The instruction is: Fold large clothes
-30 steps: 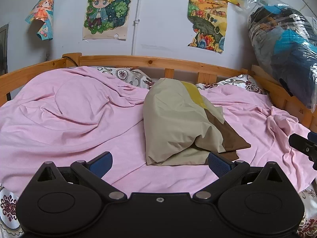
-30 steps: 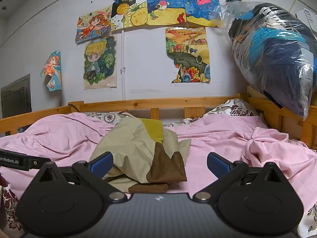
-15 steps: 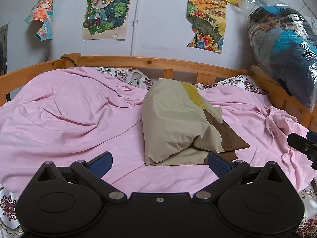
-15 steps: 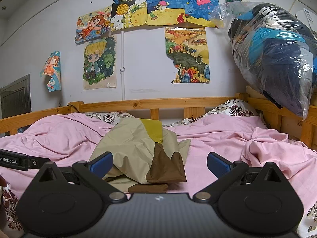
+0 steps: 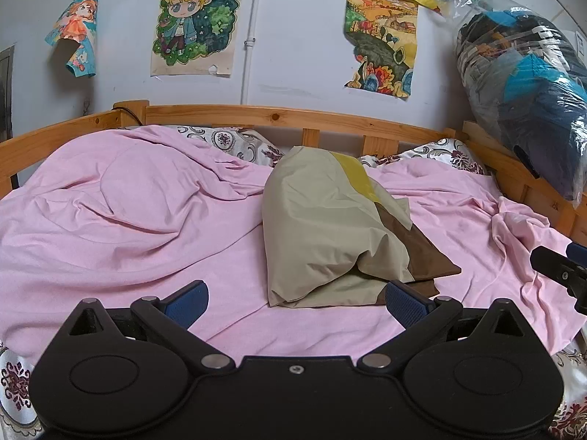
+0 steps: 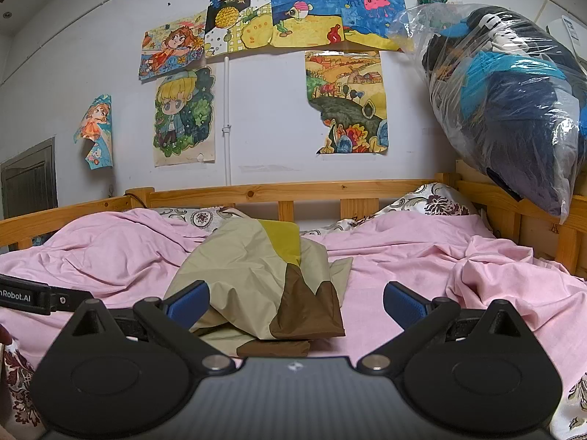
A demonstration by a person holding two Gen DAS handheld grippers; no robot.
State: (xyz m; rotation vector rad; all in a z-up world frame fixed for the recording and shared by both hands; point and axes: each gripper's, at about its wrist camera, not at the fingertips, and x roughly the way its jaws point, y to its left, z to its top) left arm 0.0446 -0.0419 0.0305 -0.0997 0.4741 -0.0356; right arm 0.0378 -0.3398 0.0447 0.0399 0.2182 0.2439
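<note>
A folded garment in beige, brown and yellow (image 5: 330,227) lies on the pink sheet (image 5: 128,220) in the middle of the bed. It also shows in the right wrist view (image 6: 264,289). My left gripper (image 5: 295,299) is open and empty, just in front of the garment's near edge. My right gripper (image 6: 295,302) is open and empty, low over the bed, with the garment's near end between its fingers in the view. Part of the right gripper shows at the right edge of the left wrist view (image 5: 561,271).
A wooden bed rail (image 5: 256,113) runs along the far side and right. A clear plastic bag of dark clothes (image 6: 513,110) hangs over the right rail. Patterned pillows (image 6: 429,201) lie at the back. Posters cover the wall.
</note>
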